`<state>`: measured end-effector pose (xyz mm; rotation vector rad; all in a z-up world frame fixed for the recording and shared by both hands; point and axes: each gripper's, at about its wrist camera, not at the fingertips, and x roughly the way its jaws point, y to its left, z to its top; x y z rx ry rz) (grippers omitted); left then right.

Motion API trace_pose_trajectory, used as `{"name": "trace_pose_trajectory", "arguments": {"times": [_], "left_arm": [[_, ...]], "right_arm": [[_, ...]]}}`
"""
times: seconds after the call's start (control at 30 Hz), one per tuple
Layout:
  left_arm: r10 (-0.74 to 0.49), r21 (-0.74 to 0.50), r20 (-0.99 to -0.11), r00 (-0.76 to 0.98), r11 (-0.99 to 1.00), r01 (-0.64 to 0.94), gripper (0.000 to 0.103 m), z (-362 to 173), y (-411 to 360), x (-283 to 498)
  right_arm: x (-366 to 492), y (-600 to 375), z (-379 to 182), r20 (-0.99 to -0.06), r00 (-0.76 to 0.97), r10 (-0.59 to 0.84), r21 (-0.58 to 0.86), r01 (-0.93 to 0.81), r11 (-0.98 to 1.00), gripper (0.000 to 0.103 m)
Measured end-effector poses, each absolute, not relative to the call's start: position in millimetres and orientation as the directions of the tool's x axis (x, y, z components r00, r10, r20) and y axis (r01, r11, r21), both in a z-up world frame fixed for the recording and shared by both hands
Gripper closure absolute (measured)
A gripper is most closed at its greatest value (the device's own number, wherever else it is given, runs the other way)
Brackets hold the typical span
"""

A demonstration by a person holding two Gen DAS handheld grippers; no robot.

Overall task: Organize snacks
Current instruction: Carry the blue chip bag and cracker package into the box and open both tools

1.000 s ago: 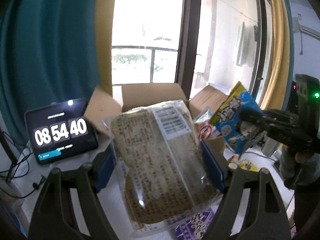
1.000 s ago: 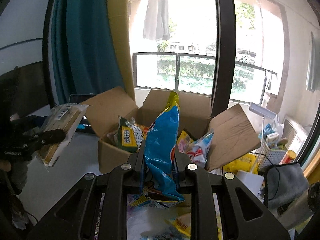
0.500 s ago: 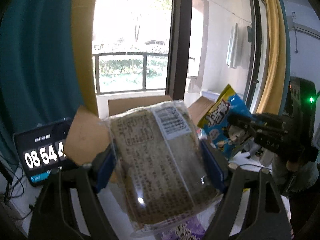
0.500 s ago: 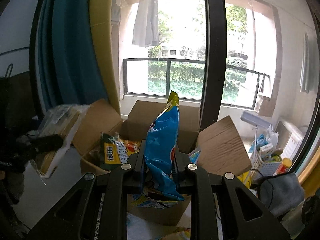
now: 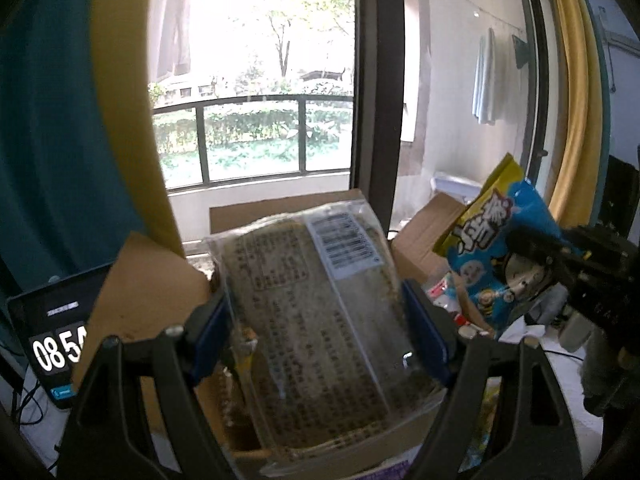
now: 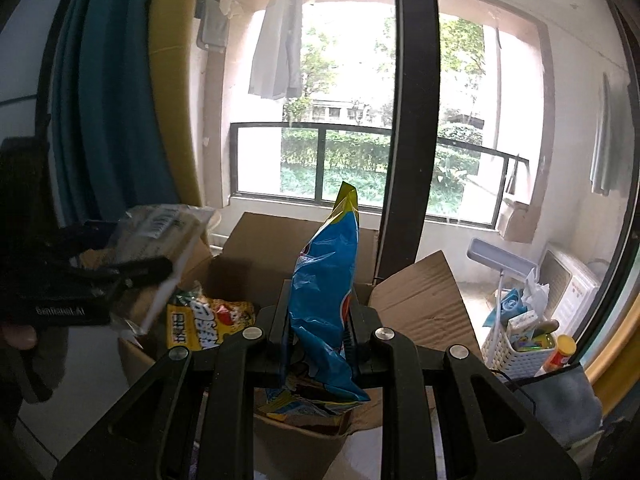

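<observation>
The left gripper has its blue-padded fingers spread wide and clamped on the two long edges of a clear-wrapped flat snack pack, brownish with dense printed text and a white barcode label toward its 1 o'clock corner. The pack is held tilted over the open cardboard box, whose flaps stand out at 9 and 2 o'clock of it. At 8 o'clock in the left wrist view a tablet shows the digits 08 5, partly hidden by the left flap.

The right gripper has its fingers closed nearly together on the lower half of a blue chip bag with a yellow top seam, held upright above the same box. Inside the box, at 9 o'clock of the bag, lies a yellow snack packet. At 4 o'clock in the right wrist view a white slotted basket holds small items. In the left wrist view the blue bag appears at 3 o'clock, pinched by the right gripper; in the right wrist view the left gripper shows at 9 o'clock with the clear pack.
</observation>
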<state>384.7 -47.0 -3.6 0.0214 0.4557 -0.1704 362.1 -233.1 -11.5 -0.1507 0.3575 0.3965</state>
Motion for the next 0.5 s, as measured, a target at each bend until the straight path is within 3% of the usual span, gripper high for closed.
{"name": "trace_pose_trajectory", "arguments": {"times": [0.2,0.27,0.33,0.5], "left_arm": [[-0.126,0.01,-0.506,0.853,0.988,0.153,0.02,-36.2,-64.4,425.7],[-0.11,0.021,-0.526,0.844,0.99,0.142,0.015,-43.4,-67.7,434.5],[-0.116,0.014,-0.529,0.841,0.989,0.145,0.003,-48.2,-68.1,440.5],[-0.168,-0.054,-0.518,0.839,0.985,0.164,0.003,-42.7,-54.6,441.9]], "right_arm": [[382.8,-239.1,-17.1,-0.367,0.875,0.316,-0.068,-0.364,0.929,0.081],[387.2,-240.6,-19.3,-0.369,0.877,0.307,-0.071,-0.356,0.932,0.08],[391.3,-242.1,-21.4,-0.373,0.878,0.3,-0.072,-0.35,0.934,0.08],[399.9,-239.8,-24.1,-0.385,0.878,0.285,-0.074,-0.337,0.939,0.08]]}}
